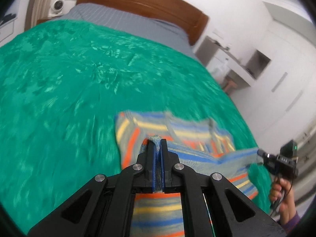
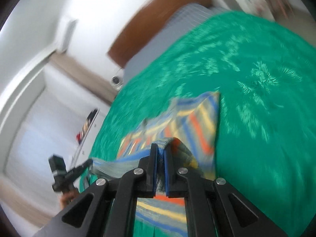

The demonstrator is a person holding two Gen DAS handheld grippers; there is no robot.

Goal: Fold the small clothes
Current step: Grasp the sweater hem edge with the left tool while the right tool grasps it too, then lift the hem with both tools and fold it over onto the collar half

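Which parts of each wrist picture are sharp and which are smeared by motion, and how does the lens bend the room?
Left wrist view: left gripper sharp, green bedspread and striped garment streaked, headboard bowed by the fisheye. Right wrist view: right gripper crisp, bedspread, garment and walls smeared more heavily, dark lens rim at the corners.

Each fisheye sits just behind its own jaws, close above the green bedspread (image 1: pixel 69 75), tilted down toward the headboard (image 1: pixel 142 6) at twelve o'clock. Both share the striped garment (image 1: pixel 177 132); the right view is rolled, with the headboard at eleven o'clock.
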